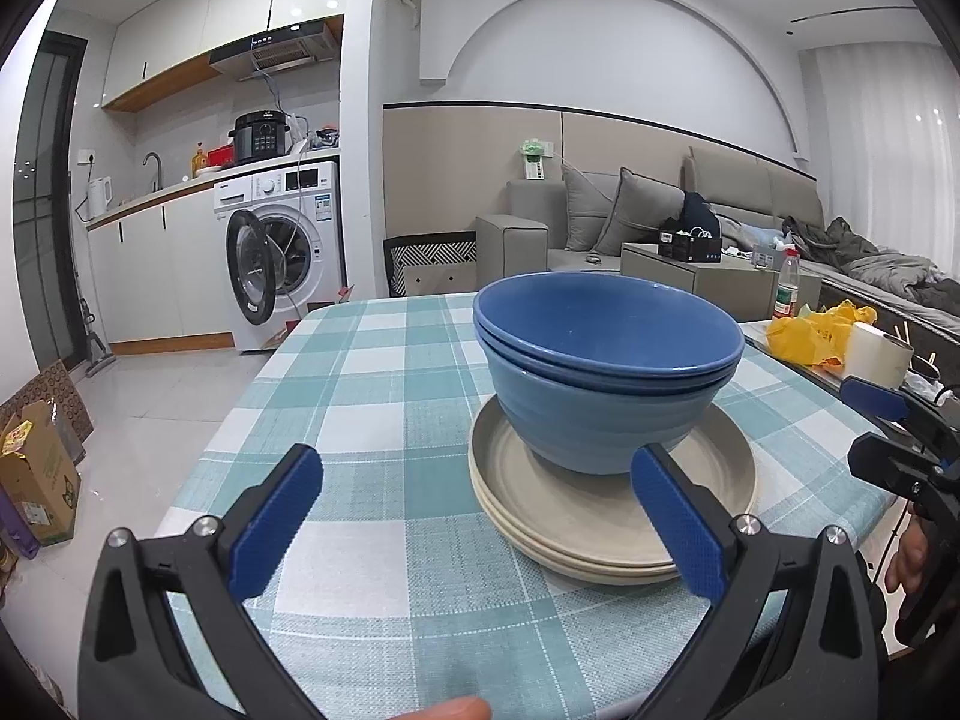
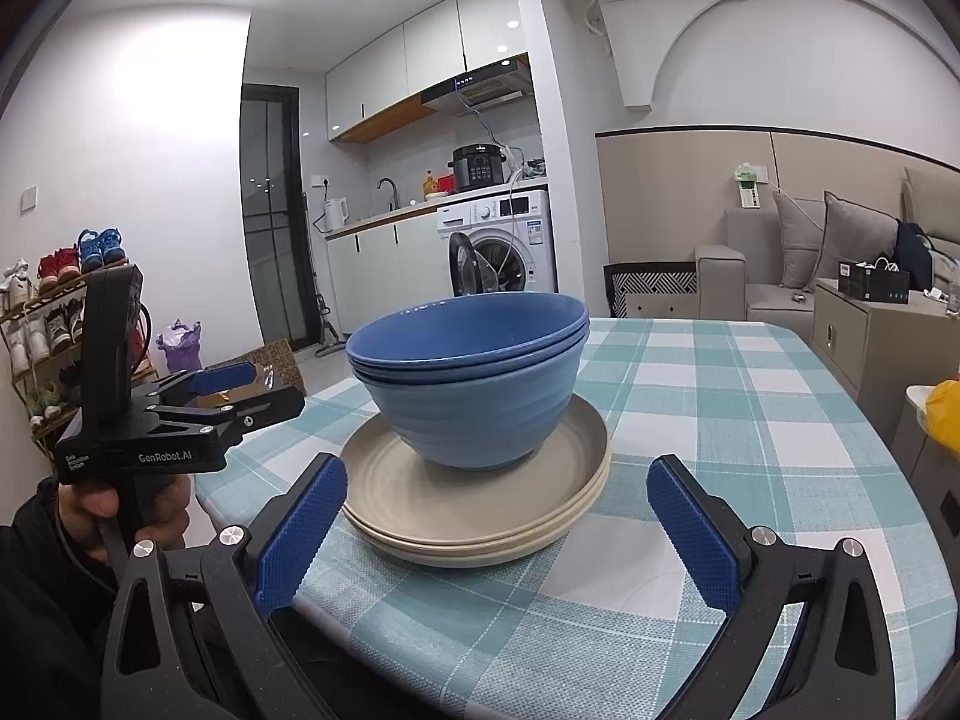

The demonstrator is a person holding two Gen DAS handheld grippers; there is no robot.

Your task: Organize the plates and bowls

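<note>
A nested stack of blue bowls [image 1: 606,372] [image 2: 474,384] stands upright on a stack of beige plates [image 1: 600,516] [image 2: 480,510], on a table with a teal and white checked cloth [image 1: 372,360] [image 2: 720,396]. My left gripper [image 1: 477,474] is open and holds nothing. It sits just short of the plates' near rim, its right finger overlapping that rim in the view. My right gripper [image 2: 495,474] is open too, empty, and faces the same stack from the other side. Each gripper shows in the other's view: the right gripper [image 1: 864,426] at the right edge, the left gripper [image 2: 270,390] at the left, held by a hand [image 2: 120,510].
A yellow bag [image 1: 810,336], a white roll [image 1: 876,354] and a red-capped bottle [image 1: 789,288] sit past the table's right side. A washing machine with its door open [image 1: 276,252], a grey sofa [image 1: 600,222], floor boxes [image 1: 36,480] and a shoe rack [image 2: 48,312] surround the table.
</note>
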